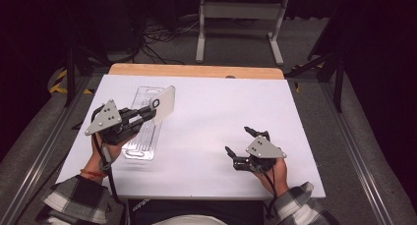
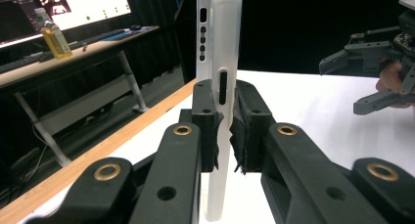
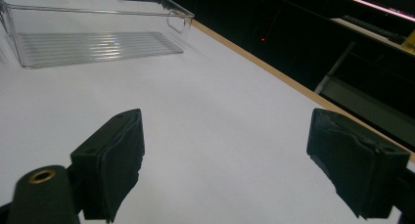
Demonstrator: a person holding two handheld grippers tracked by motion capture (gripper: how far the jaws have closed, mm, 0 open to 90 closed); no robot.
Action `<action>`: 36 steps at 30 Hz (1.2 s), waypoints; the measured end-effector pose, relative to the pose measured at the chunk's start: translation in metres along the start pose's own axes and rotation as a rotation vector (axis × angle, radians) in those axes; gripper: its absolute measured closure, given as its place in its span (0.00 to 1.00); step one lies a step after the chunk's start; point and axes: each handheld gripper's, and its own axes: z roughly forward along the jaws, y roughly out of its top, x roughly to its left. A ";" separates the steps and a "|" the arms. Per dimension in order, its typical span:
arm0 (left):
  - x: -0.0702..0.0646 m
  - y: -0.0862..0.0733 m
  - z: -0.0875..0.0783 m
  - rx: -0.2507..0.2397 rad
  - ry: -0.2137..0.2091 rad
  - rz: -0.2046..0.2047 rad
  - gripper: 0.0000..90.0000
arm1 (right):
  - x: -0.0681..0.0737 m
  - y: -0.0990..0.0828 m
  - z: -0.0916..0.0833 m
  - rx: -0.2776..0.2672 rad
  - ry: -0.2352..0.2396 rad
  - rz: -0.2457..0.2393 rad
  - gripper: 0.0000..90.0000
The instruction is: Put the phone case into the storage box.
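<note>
The left gripper (image 2: 225, 131) pinches a translucent white phone case (image 2: 219, 48) by its edge; the case stands out past the fingertips, its long axis in line with the jaws, above the clear plastic tray (image 1: 140, 141). No readable writing on it. The right gripper (image 1: 242, 140) is spread wide, holding nothing.

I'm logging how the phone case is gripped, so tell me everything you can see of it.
The phone case is a thin, translucent white shell, plastic by its look, with a round camera hole at one corner and slots and small holes cut along its edge. The left tongs pinch it across its thickness, pads on both faces. It stands on edge, held above the clear tray at the table's left side, touching nothing else.
</note>
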 end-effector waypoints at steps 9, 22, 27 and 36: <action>0.008 -0.002 -0.006 -0.001 0.004 -0.014 0.91 | 0.000 0.000 0.001 0.006 0.002 -0.001 0.16; 0.017 -0.007 -0.009 0.004 0.002 -0.027 0.91 | 0.002 -0.001 0.003 0.015 0.014 -0.003 0.16; 0.019 -0.010 -0.008 0.009 -0.002 -0.031 0.91 | 0.002 -0.001 0.004 0.022 0.018 -0.007 0.16; 0.024 -0.017 -0.006 0.019 -0.005 -0.043 0.91 | 0.003 -0.002 0.005 0.025 0.022 -0.010 0.16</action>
